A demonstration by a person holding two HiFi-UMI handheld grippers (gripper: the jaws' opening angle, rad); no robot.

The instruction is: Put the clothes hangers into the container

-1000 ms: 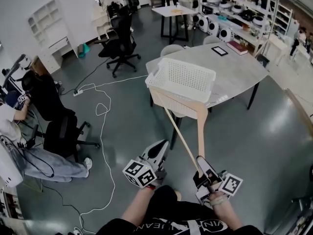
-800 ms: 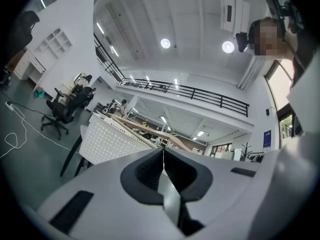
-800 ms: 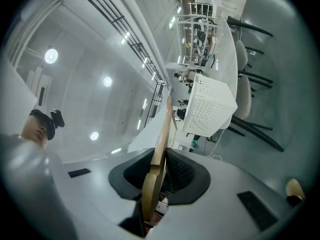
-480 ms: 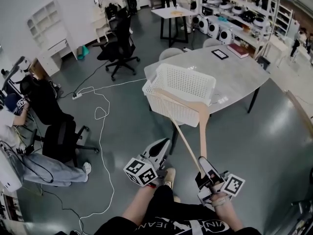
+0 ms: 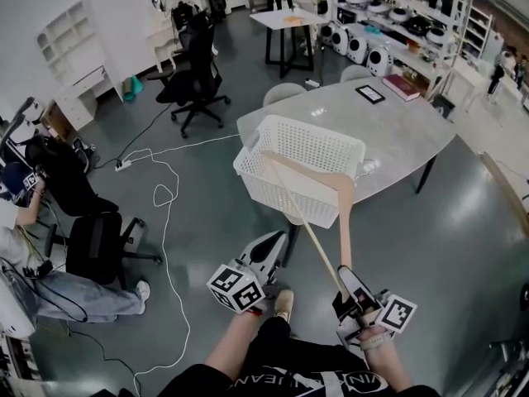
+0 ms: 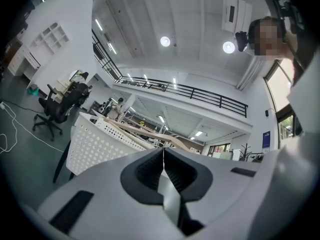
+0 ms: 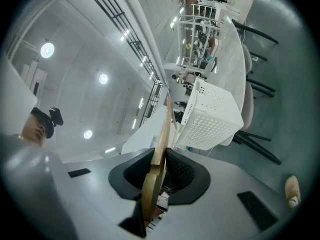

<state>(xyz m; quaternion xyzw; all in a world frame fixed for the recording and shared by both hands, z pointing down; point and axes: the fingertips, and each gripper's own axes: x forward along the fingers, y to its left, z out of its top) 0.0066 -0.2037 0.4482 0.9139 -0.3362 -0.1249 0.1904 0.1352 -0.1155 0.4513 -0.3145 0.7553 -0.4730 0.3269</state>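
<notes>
A white perforated basket stands at the near edge of a grey table. My right gripper is shut on one end of a light wooden clothes hanger, low in the head view. The hanger reaches up and forward, and its far part lies across the basket's near rim. In the right gripper view the hanger runs out between the jaws of the right gripper toward the basket. My left gripper is shut and holds nothing; its own view shows the left gripper below the basket.
A tablet and a book lie on the far side of the table. Office chairs stand behind and left, and a white cable runs across the floor. People sit at far left. Shelving lines the back right.
The hanger's far end has come up from the basket's near wall to lie over its rim. Both grippers keep about the same place in the head view, and the basket appears lower and nearer.
</notes>
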